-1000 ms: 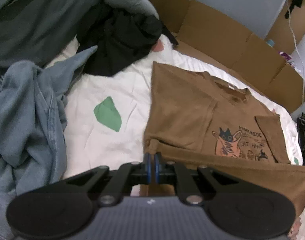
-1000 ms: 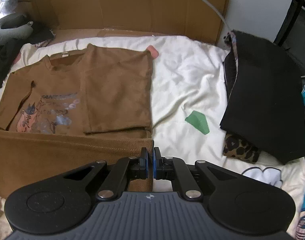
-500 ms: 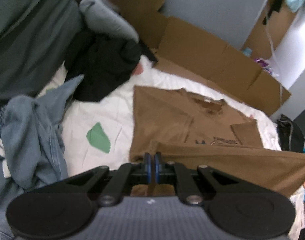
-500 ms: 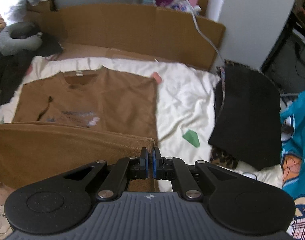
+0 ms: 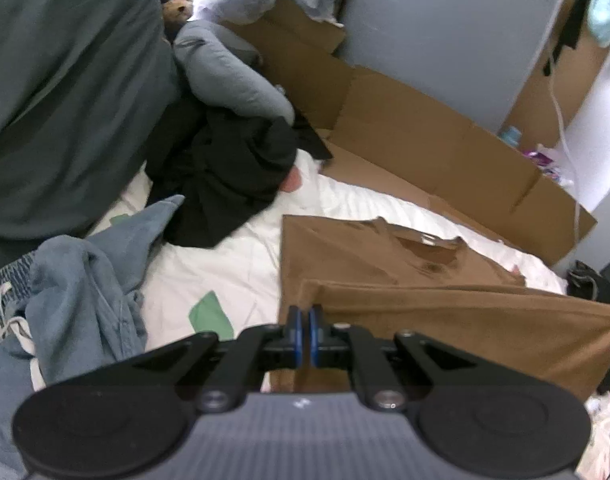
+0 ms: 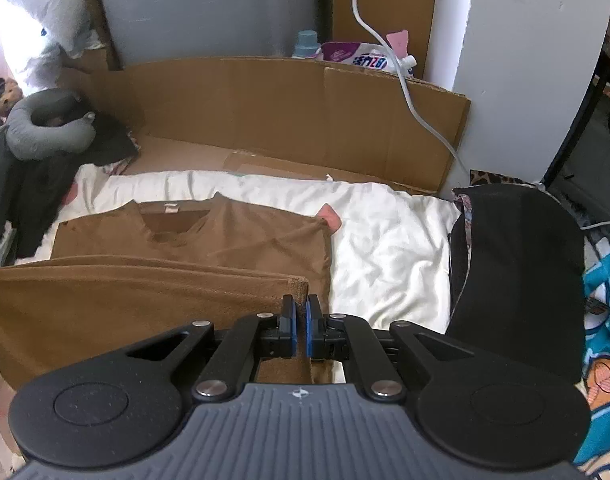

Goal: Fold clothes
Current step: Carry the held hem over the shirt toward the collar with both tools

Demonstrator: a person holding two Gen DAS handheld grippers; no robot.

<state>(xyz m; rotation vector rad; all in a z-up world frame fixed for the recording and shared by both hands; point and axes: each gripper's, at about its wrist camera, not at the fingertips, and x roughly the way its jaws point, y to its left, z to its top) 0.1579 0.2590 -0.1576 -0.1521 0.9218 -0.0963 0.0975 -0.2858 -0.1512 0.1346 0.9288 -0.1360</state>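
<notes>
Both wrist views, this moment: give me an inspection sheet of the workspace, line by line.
Surface: white rumpled bedsheet, with a green patch.
Job's things: brown cotton T-shirt, collar end flat on the sheet, hem end lifted as a taut band.
Clutter: blue denim garment, black crumpled garment, grey neck pillow, black folded cloth over a leopard-print piece.
Grippers: left gripper shut on the shirt's hem corner; right gripper shut on the opposite corner.
Cables: white cable hanging over the cardboard.
Surroundings: brown cardboard sheets along the bed's far edge; detergent pouch behind them.
</notes>
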